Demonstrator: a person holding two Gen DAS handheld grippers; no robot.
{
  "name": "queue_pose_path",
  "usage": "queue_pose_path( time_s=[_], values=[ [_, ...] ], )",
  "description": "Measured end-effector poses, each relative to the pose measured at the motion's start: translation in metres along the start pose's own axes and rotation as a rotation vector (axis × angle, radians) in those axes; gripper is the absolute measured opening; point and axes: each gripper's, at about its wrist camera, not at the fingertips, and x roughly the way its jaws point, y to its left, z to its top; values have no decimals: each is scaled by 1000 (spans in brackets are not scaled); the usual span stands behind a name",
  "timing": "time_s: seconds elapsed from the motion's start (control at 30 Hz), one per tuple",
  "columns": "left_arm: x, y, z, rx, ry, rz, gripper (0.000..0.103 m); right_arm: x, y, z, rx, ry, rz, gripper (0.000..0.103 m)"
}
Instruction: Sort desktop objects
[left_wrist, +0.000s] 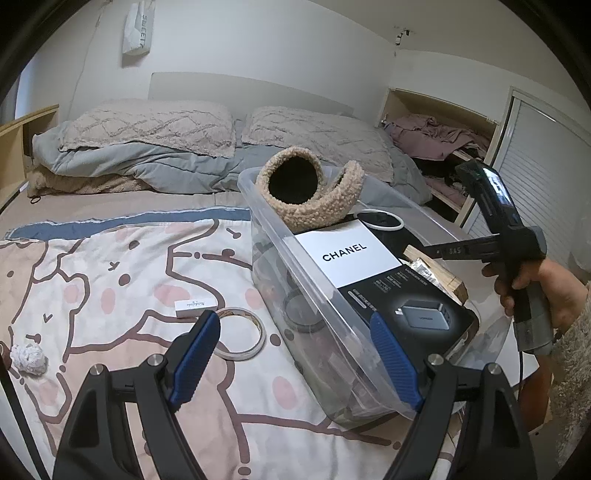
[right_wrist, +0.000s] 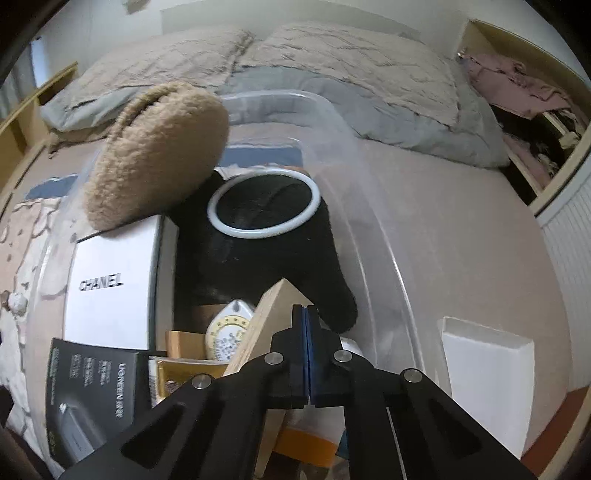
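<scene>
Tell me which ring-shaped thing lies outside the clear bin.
The tape roll lies on the patterned blanket, beside the bin; the white ring rests inside it.

Bin looking clear glossy plastic; slipper showing nubbly fleece; CHANEL box at its 5 o'clock reading smooth matt card; bedcover soft cloth.

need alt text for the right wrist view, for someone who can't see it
The right claw, shut with nothing between its pads, points down into a clear plastic bin on a bed. In the bin lie a white Chanel box, a fuzzy tan bag, a white ring on black fabric, and a wooden block beside the claw.
</scene>
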Motion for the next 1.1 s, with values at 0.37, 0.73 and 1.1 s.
queue_pose_path(
  time_s=[0.37,0.73,1.1],
  values=[
    [-11,2,-1,3,-9,5,84,-49,12,-23,-60,-48,174,7],
    [-28,-1,-2,9,-27,-10,84,-51,13,-63,-89,28,137,7],
    [-36,6,-6,10,-18,8,84,-44,13,-51,41,-40,81,7]
  ],
)
